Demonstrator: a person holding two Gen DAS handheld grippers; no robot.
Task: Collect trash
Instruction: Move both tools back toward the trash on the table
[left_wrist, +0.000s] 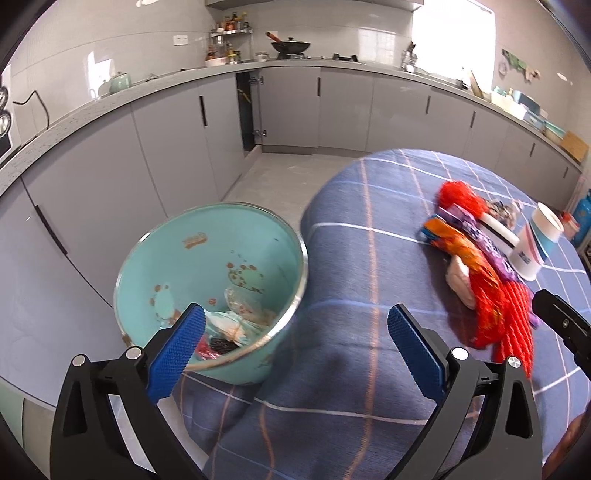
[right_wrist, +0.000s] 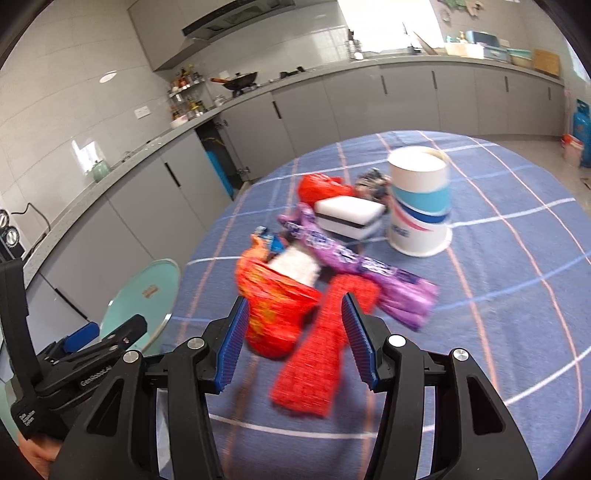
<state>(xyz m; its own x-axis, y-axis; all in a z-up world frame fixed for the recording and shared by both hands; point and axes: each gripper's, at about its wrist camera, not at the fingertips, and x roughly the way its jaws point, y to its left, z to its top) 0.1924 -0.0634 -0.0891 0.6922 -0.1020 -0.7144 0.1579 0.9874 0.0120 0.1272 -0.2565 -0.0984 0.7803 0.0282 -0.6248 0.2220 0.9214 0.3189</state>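
Note:
A pile of trash lies on the blue checked tablecloth (right_wrist: 498, 295): an orange-red wrapper (right_wrist: 273, 310), a red mesh net (right_wrist: 317, 362), a purple wrapper (right_wrist: 354, 262), a white box with a black band (right_wrist: 349, 218), a red bag (right_wrist: 321, 186) and a paper cup (right_wrist: 421, 203). My right gripper (right_wrist: 295, 332) is open, its blue pads on either side of the orange-red wrapper and the net, above them. My left gripper (left_wrist: 295, 339) is open and empty beside the teal bin (left_wrist: 210, 280), which holds some trash. The pile also shows in the left wrist view (left_wrist: 491, 280).
Grey kitchen cabinets (left_wrist: 110, 192) and a counter run along the left and back. One cabinet door stands open (left_wrist: 251, 110). A blue gas cylinder (right_wrist: 581, 125) stands on the floor at the far right. The bin sits at the table's left edge.

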